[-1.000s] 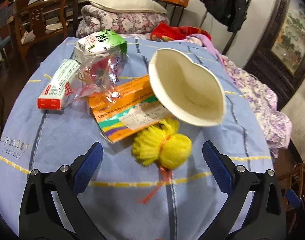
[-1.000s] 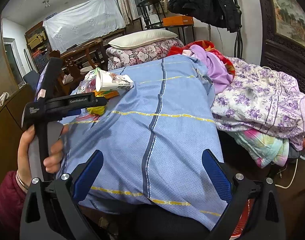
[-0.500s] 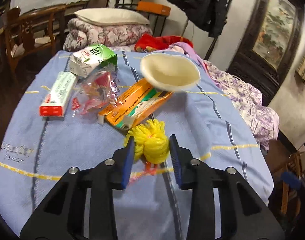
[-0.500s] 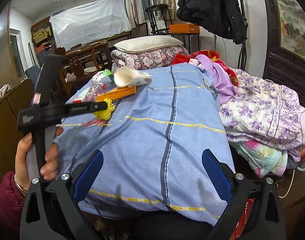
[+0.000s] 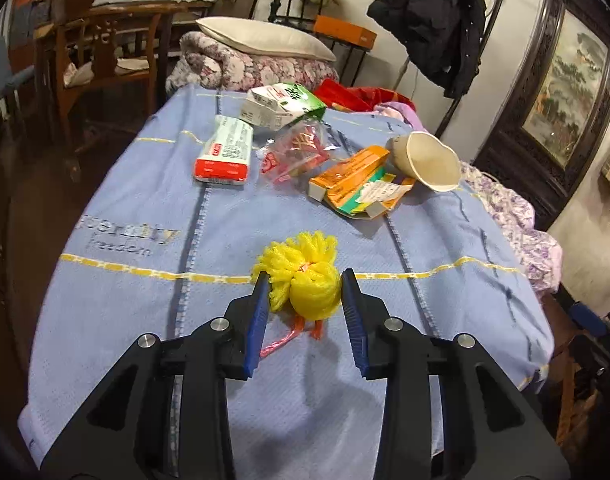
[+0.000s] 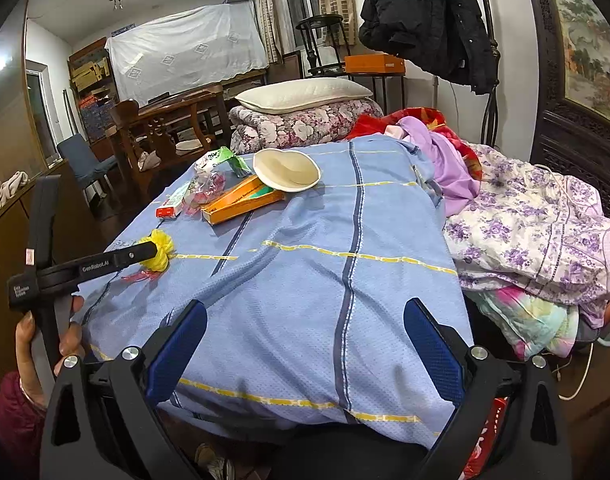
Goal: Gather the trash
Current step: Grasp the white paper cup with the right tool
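My left gripper (image 5: 303,280) is shut on a yellow mesh ball (image 5: 305,276) with a red ribbon tail, held just above the blue cloth (image 5: 145,280). It also shows in the right wrist view (image 6: 159,254). Farther back lie an orange box (image 5: 351,172), a squashed paper cup (image 5: 429,160), a clear plastic bag (image 5: 297,152), a white and red box (image 5: 225,154) and a green and white carton (image 5: 283,104). My right gripper (image 6: 303,338) is open and empty over the near end of the cloth.
A pile of floral bedding (image 6: 537,232) and purple clothes (image 6: 445,152) lies to the right of the cloth. A wooden chair (image 5: 101,68) stands at the back left. A folded quilt with a pillow (image 5: 261,52) sits behind the trash.
My left gripper closed on the yellow mesh ball and pulled it back toward the near end, away from the other trash. My right gripper stayed open, barely moving.
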Tool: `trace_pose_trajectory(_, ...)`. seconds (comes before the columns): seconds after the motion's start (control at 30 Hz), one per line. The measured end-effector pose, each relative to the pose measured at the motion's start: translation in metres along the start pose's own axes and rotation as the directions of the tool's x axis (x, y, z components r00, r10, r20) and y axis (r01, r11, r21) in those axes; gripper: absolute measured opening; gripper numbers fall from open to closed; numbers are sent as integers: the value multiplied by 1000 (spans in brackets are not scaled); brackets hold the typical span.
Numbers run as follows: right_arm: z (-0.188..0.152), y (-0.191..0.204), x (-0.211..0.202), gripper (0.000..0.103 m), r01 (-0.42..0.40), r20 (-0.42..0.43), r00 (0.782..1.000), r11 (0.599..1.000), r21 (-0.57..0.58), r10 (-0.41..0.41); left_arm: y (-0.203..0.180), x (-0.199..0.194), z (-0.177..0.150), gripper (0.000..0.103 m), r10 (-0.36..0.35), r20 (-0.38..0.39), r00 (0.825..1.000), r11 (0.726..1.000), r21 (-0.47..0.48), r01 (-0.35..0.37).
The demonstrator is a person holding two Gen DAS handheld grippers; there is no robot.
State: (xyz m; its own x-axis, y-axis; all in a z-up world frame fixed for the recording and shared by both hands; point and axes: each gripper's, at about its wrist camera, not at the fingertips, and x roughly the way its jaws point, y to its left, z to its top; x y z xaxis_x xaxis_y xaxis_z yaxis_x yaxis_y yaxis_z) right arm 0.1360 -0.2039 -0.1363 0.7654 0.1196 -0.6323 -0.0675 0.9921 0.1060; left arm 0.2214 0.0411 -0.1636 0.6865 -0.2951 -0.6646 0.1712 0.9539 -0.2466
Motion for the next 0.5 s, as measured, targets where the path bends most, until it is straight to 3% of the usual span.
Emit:
trace_pose_trajectory(0.07, 4, 3, 3, 97, -9, -1, 1000, 1000, -1, 9, -1, -2, -1, 39, 13, 12, 1000, 1000, 3, -13)
trace_pose_trajectory(0.13, 13, 7, 10, 97, -27, 2, 1000, 1000, 1, 27, -2, -1, -3, 48, 43, 19, 999, 999, 6, -43)
trace_pose_trajectory(0.2, 23, 10, 19, 97, -41, 0, 999, 999, 0, 41, 0, 7, -5, 67, 60, -2, 998, 998, -5, -60)
trace_pose_trajectory(0.5, 79, 11, 79, 97, -67, -68, 995, 995, 72, 72, -10, 19, -9, 90, 102, -19, 995, 995, 23, -101)
